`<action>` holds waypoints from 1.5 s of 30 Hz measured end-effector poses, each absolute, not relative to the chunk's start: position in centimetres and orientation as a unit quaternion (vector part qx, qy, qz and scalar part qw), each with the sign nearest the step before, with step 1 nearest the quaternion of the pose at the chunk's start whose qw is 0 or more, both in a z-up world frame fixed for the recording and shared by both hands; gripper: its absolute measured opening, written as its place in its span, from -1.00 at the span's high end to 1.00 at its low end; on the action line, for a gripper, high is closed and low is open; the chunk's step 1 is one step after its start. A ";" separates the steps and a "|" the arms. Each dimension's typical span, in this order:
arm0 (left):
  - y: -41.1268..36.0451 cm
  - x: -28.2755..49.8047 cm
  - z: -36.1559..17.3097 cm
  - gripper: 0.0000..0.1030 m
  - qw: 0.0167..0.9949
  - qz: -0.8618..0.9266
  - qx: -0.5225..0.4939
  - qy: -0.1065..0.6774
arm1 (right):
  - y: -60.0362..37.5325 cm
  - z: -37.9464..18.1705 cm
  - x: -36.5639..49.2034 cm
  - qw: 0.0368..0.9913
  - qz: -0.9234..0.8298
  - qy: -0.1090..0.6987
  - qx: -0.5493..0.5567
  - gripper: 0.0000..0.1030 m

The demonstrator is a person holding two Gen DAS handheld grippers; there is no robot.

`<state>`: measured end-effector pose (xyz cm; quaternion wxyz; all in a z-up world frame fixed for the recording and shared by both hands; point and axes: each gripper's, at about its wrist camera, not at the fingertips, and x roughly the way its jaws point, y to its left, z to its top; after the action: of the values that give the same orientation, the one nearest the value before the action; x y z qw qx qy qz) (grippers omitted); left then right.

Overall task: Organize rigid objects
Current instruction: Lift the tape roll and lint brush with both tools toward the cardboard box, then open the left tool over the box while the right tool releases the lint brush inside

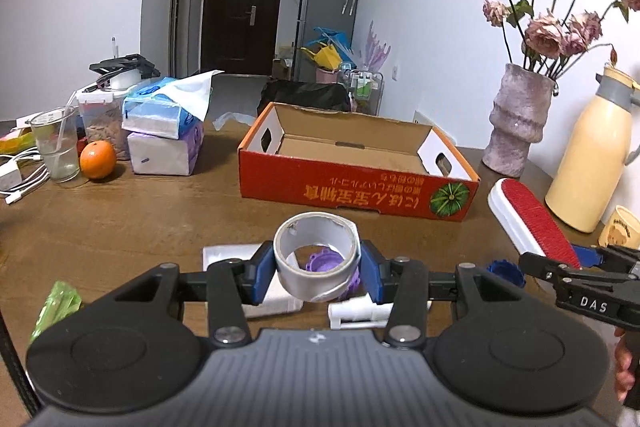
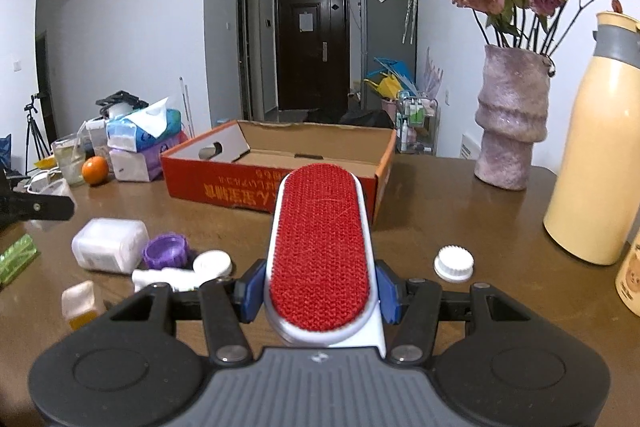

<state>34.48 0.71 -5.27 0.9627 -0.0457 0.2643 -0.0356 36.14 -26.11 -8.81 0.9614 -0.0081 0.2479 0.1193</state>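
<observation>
- Left wrist view: my left gripper [image 1: 318,269] has a roll of grey tape [image 1: 316,259] pinched between its blue pads, held off the table [image 1: 140,219]. The orange cardboard box [image 1: 356,167] ahead looks empty, so nothing's sorted yet.
- Right wrist view: my right gripper [image 2: 320,289] is clamped on the red lint brush [image 2: 320,251], short of the box. Purple cap [image 2: 166,251], white cap [image 2: 454,263] and white bottle [image 2: 108,245] are left on the table.
</observation>
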 end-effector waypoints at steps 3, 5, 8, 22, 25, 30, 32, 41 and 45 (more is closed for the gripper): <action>0.9 35.6 -5.3 0.12 0.963 -0.030 -0.054 0.263 | -25.5 -8.7 37.0 0.963 0.122 0.242 -0.002 -0.06; 1.0 36.4 -5.3 0.12 0.963 -0.023 -0.056 0.263 | -25.1 -8.7 37.7 0.963 0.126 0.238 0.005 -0.06; 1.2 37.5 -5.3 0.12 0.962 -0.017 -0.061 0.265 | -24.5 -9.0 38.6 0.963 0.130 0.235 0.017 -0.06; 2.6 41.7 -4.4 0.13 0.965 0.000 -0.084 0.250 | -22.4 -7.7 42.2 0.968 0.139 0.210 0.011 -0.06; 2.4 42.3 -4.1 0.13 0.965 -0.001 -0.083 0.247 | -21.7 -7.5 42.8 0.968 0.141 0.208 0.005 -0.06; 2.4 43.6 -3.6 0.13 0.967 0.002 -0.086 0.241 | -21.2 -7.2 44.1 0.969 0.143 0.202 0.004 -0.06; 2.5 44.2 -3.4 0.13 0.967 0.002 -0.088 0.237 | -21.0 -7.1 44.7 0.970 0.143 0.199 0.005 -0.06; 2.1 47.4 -2.8 0.13 0.971 0.000 -0.081 0.225 | -20.1 -6.8 48.0 0.970 0.146 0.193 0.009 -0.06; 1.9 49.1 -2.8 0.13 0.971 -0.002 -0.080 0.226 | -19.6 -6.9 49.4 0.970 0.147 0.193 0.007 -0.06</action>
<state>49.10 1.92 -2.85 0.9707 -0.0797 0.2265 -0.0025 49.37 -19.59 -6.89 0.9701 0.0068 0.1934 0.1465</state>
